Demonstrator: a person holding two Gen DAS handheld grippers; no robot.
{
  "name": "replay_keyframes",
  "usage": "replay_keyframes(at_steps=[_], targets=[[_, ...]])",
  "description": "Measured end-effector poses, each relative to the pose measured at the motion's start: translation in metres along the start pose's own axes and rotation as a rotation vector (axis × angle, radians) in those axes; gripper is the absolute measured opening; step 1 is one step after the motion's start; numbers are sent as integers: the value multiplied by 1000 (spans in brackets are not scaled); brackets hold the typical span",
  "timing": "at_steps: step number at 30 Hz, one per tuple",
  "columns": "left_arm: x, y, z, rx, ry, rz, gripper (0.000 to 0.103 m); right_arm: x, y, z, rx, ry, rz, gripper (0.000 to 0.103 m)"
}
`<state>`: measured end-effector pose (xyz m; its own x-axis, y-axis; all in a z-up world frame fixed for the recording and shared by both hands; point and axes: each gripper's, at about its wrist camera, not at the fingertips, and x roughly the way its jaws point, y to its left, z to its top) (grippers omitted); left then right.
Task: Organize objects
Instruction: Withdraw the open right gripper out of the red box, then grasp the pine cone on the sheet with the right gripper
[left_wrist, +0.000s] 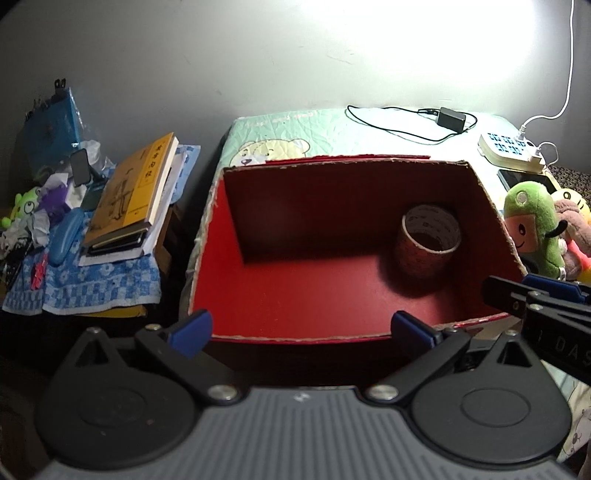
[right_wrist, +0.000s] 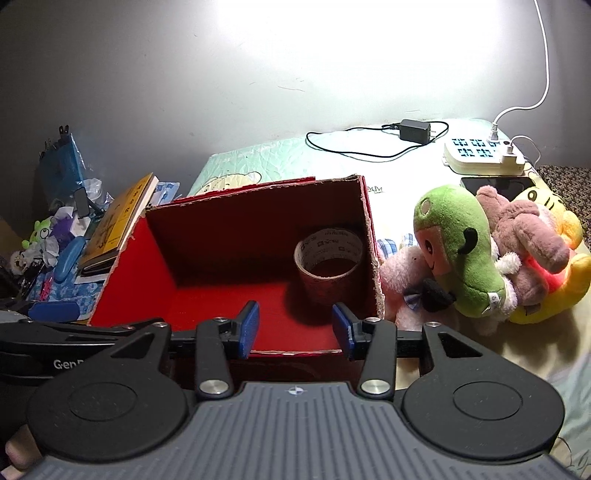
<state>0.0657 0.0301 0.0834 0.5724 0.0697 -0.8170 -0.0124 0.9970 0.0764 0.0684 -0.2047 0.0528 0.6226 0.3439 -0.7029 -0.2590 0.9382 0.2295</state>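
Note:
An open red cardboard box (left_wrist: 221, 258) (right_wrist: 125, 280) stands on the bed. A roll of tape (left_wrist: 428, 240) (right_wrist: 330, 266) stands inside it at the right. A pile of plush toys lies right of the box: a green one (right_wrist: 458, 251) (left_wrist: 532, 229), a brown one (right_wrist: 524, 240), a yellow one (right_wrist: 554, 280) and a pink one (right_wrist: 402, 280). My left gripper (left_wrist: 301, 328) is open and empty at the box's front edge. My right gripper (right_wrist: 295, 328) is open and empty at the front edge, near the tape.
A side table at the left holds a yellow book (left_wrist: 133, 188) on a stack, a blue case (left_wrist: 64, 236) and clutter. At the back of the bed lie a black charger with cable (right_wrist: 415, 131), a white power strip (right_wrist: 480, 155) and a phone (right_wrist: 495, 182).

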Motion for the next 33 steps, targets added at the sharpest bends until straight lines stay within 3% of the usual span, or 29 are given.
replay_keyframes(at_steps=[12,33], targets=[[-17,-24,-38,86,34,-30,103,-22,-4,-25,11,6,-4,47],[11,-55,-78,152,191,-67,103,-20,-28,-76,83,138,-37,48]])
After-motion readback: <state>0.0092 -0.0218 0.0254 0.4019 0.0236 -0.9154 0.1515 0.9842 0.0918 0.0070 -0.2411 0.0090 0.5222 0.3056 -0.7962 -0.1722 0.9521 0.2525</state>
